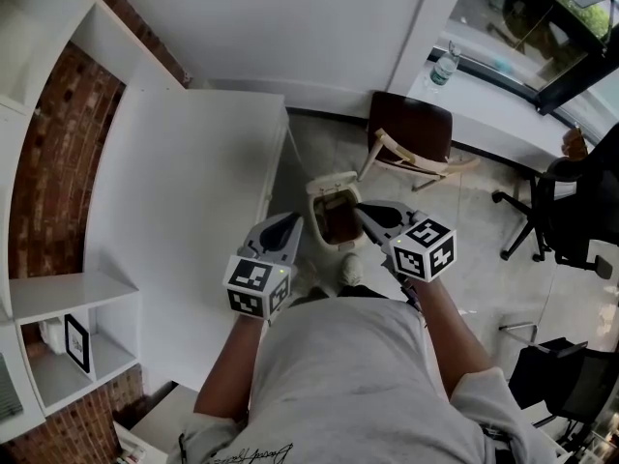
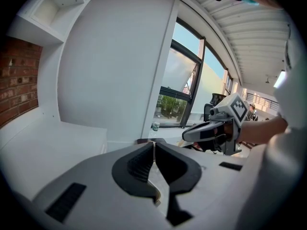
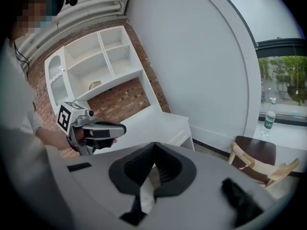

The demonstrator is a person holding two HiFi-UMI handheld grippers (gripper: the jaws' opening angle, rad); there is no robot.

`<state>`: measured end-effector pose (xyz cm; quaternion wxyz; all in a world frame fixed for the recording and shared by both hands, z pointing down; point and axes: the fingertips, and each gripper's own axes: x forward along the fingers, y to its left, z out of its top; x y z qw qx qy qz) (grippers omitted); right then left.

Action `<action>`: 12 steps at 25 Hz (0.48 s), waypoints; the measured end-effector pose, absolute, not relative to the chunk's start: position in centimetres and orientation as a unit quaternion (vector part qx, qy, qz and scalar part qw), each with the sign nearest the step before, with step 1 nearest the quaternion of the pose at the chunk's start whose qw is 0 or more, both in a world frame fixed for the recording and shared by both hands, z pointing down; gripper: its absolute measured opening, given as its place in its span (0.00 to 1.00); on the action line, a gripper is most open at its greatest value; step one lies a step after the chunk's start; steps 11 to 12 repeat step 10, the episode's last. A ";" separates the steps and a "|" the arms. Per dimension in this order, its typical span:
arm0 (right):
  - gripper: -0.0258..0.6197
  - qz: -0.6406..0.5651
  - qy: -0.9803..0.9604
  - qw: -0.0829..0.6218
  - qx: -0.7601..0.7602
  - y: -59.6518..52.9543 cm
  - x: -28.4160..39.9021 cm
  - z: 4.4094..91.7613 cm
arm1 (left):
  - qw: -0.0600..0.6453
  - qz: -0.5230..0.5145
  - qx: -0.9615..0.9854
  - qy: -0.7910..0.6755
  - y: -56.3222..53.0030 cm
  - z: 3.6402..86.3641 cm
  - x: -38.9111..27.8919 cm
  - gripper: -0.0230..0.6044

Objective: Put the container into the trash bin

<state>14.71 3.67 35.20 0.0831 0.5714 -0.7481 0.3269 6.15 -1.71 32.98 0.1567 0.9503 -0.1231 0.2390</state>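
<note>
White bin (image 1: 329,184) between left gripper (image 1: 290,223), right gripper (image 1: 360,208) fingers (image 1: 373,217).

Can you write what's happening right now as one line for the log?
left hand-held gripper: shut, empty | right hand-held gripper: shut, empty | trash bin: open, on floor | container: not in view

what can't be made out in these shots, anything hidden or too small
- container: in no view; the trash bin inside is a dark brown blur in the head view, partly covered by the right claw.
- trash bin in the gripper views: hidden below the left claw and right claw bodies.
- bottle label: too small, head view.
- floor by the feet: hidden by the person's torso.
</note>
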 end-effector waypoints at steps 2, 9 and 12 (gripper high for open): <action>0.08 0.326 -0.748 0.082 0.572 3.6 14.7 35.2 | 0.156 0.239 0.950 -0.123 -1.9 33.0 6.1 0.08; 0.08 0.324 -0.746 0.080 0.576 3.5 14.6 34.8 | 0.156 0.238 0.950 -0.125 -2.3 32.7 5.6 0.08; 0.08 0.324 -0.746 0.080 0.576 3.5 14.6 34.7 | 0.156 0.239 0.950 -0.125 -2.3 32.7 5.6 0.08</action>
